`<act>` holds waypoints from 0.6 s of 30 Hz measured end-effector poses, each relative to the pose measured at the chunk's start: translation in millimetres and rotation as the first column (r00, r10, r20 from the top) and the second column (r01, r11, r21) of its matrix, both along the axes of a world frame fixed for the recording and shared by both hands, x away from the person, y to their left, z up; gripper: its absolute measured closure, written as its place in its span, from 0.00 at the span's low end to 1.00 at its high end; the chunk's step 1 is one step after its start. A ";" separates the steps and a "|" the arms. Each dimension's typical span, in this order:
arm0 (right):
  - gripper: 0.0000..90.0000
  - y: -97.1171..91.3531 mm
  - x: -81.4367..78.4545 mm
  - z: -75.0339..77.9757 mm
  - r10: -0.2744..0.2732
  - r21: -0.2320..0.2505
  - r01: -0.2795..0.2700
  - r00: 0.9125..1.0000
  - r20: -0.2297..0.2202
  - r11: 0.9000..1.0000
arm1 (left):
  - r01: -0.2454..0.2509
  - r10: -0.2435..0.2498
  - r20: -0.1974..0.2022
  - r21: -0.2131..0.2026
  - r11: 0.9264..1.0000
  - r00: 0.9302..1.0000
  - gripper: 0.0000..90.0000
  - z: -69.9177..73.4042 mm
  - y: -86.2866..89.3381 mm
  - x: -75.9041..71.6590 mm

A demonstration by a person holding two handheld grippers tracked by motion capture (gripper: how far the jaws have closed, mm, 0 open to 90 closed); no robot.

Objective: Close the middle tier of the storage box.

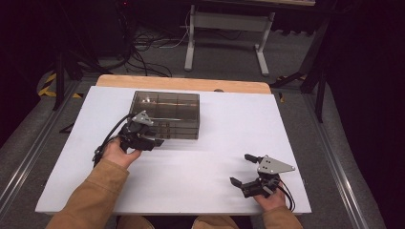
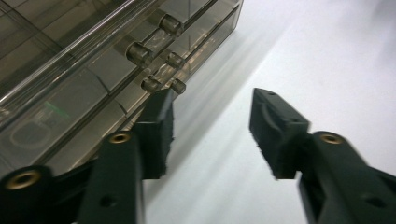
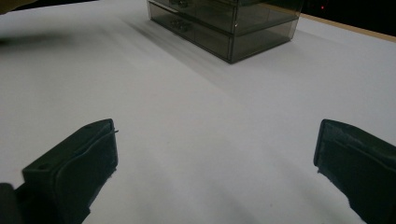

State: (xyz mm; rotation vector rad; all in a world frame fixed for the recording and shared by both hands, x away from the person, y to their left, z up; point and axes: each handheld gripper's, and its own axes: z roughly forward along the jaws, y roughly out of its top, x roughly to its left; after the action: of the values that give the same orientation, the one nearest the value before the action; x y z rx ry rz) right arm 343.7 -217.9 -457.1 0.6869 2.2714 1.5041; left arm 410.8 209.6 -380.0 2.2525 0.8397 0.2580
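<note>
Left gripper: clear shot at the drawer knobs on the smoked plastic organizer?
Probably yes. The left gripper sits right at the front of the drawer organizer, jaws open, nothing between them. The knobs lie just ahead of its left jaw, with bare white table alongside.

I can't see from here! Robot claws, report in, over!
Left claw open, empty, at the smoky drawer box front by its knobs. Right claw open, empty, resting apart on the white table. Nothing in the way.

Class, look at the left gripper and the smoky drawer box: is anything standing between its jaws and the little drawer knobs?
Nothing visible does. The left gripper is right at the front of the drawer box, jaws apart with nothing between them. In the left gripper view the drawer knobs lie just beyond one jaw tip, with bare white table alongside.
</note>
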 end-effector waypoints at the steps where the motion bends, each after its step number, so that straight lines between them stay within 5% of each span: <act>1: 0.00 -0.1 0.0 0.0 0.000 0.000 0.000 1.000 0.000 1.000 | -0.006 0.006 0.001 -0.013 1.000 1.000 0.49 0.4 1.4 -2.1; 8: 0.00 -0.2 0.0 0.1 0.001 0.000 -0.001 1.000 -0.001 1.000 | 0.003 -0.001 0.038 -0.049 0.999 0.999 0.24 2.7 8.7 -16.8; 13: 0.00 0.0 0.1 0.1 0.004 0.001 -0.004 1.000 0.000 1.000 | 0.009 -0.003 0.054 -0.127 0.992 0.999 0.05 1.3 14.3 -25.7; 18: 0.00 0.2 -0.2 0.1 0.000 -0.001 0.000 1.000 -0.003 1.000 | 0.018 -0.005 0.073 -0.179 0.984 0.997 0.00 -1.6 18.6 -30.3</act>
State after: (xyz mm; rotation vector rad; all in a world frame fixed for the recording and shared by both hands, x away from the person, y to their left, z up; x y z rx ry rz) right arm 343.5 -217.6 -457.0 0.6892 2.2745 1.5028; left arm 380.5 228.3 -381.6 2.0674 0.7803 0.2469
